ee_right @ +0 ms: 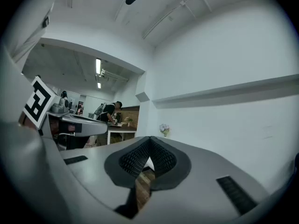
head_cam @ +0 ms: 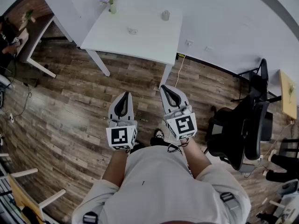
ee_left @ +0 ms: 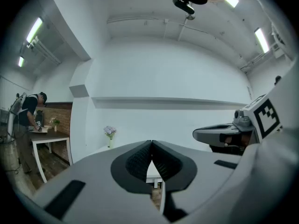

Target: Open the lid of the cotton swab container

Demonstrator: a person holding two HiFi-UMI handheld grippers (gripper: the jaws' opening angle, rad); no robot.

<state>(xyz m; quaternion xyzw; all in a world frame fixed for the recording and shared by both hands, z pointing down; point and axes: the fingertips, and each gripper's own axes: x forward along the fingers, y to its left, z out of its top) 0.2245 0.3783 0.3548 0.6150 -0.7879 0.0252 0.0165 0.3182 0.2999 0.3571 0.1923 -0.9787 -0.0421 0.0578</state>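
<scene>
- Left gripper [head_cam: 125,94] and right gripper [head_cam: 164,87] are hanging side by side at the centre of the head view, over wooden floor [head_cam: 70,106]. Each is showing jaws pressed together with nothing between them.
- At upper centre of that view a white table [head_cam: 154,43] is standing well apart from both grippers. A small clear jar, which I am taking to be the cotton swab container [head_cam: 165,15], is sitting near the table's far edge. Its lid is too small to judge. A flower vase [head_cam: 111,3] is standing at the table's upper left corner, and a small flat object [head_cam: 133,31] is lying mid-table.
- In the left gripper view the jaws are meeting at lower centre, empty. The vase is showing to their left, the right gripper at the right edge. The container is not showing.
- In the right gripper view the jaws are likewise closed on nothing at lower centre, with the vase just above them.
- Judging from this, the approach is under way and the lid work is not yet begun. The next move is calling for reaching the table and opening the jaws. One gripper would then steady the jar's body while the other takes the lid.
</scene>
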